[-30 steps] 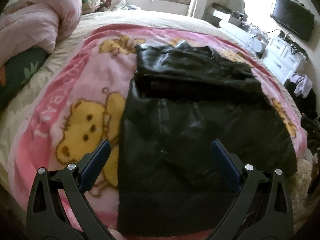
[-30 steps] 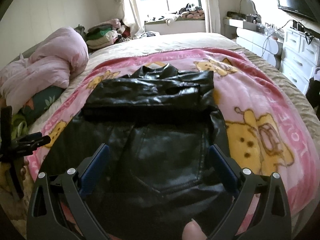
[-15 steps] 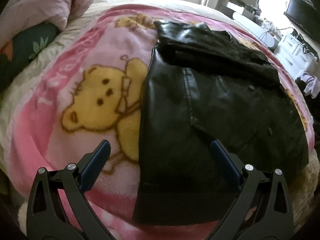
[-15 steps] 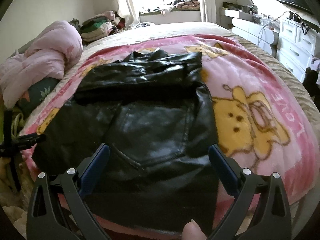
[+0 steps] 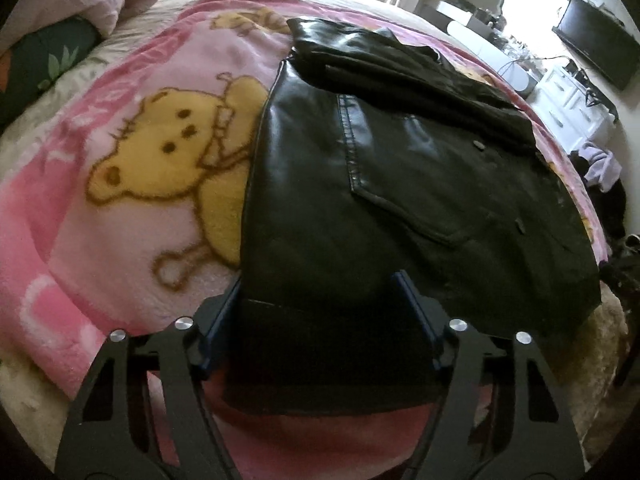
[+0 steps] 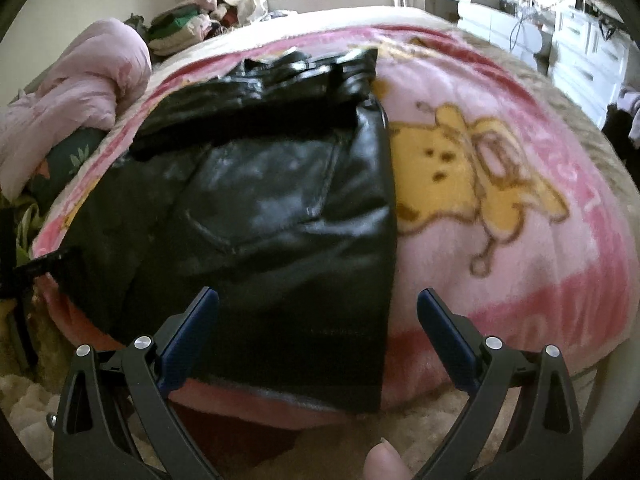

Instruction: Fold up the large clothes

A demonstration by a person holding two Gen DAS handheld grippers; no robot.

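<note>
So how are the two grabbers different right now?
The left gripper is closing, with the black jacket's near left corner between its fingers; the right gripper stands wide open, the jacket's right corner between its fingers but untouched. The left sits right down on the hem; the right hangs a little above it. Both are black with blue pads and point at the hem.

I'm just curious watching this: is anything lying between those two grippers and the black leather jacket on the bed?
Nothing visible. The left gripper already straddles the black leather jacket's near hem, its jaws closing. The right gripper hangs open just before the same hem, only the pink bear blanket beside it.
</note>
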